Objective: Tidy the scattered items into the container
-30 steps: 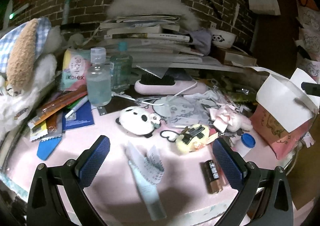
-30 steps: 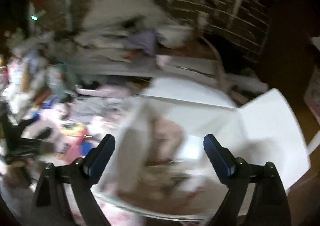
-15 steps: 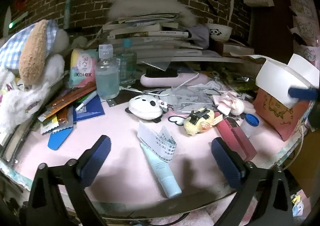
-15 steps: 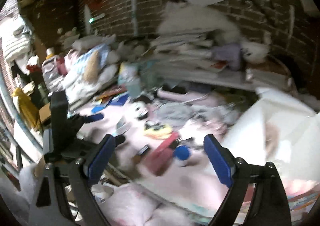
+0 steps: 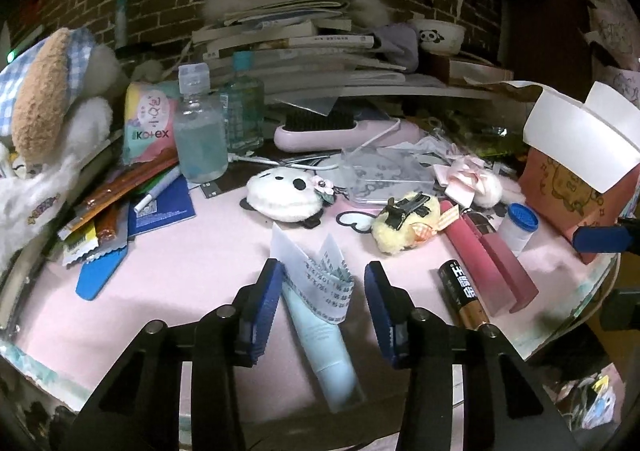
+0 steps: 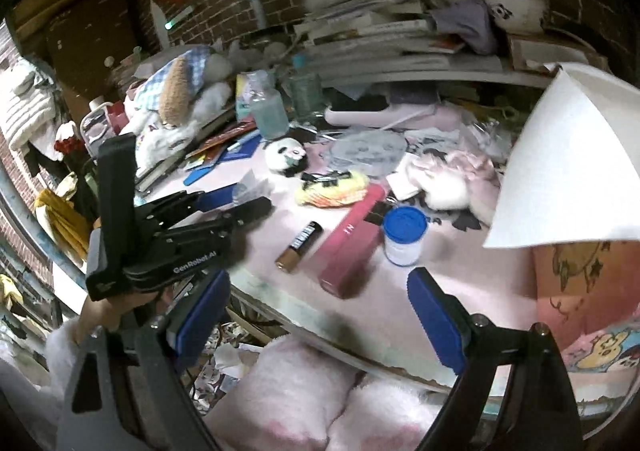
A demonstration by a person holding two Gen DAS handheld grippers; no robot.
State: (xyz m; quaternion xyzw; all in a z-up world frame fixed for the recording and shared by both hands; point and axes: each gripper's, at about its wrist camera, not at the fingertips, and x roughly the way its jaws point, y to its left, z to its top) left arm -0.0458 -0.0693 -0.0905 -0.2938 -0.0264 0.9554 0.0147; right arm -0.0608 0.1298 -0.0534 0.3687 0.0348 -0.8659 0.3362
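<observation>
On the pink table, a folded receipt [image 5: 320,275] lies over a pale blue tube [image 5: 326,343]. My left gripper [image 5: 323,283] straddles both, its jaws closing; the right pad still stands apart from the paper. The right wrist view shows that left gripper [image 6: 240,203] from the side. My right gripper [image 6: 320,315] is open and holds nothing, low at the table's front edge before a battery [image 6: 300,247], a long pink box [image 6: 352,239] and a blue-capped jar [image 6: 402,235]. The container, a pink paper box with white flaps [image 5: 568,191], stands at the right [image 6: 576,283].
A panda plush [image 5: 280,195], a yellow plush with a black clip [image 5: 404,223], two bottles [image 5: 200,139], a Kotex pack [image 5: 148,123], a plush dog [image 5: 44,111] and stacked books [image 5: 296,47] crowd the back. Pink cushions [image 6: 320,403] lie below the table edge.
The left jaws have narrowed from wide open around the receipt and tube. The right gripper has swung from above the container down to the table's front edge.
</observation>
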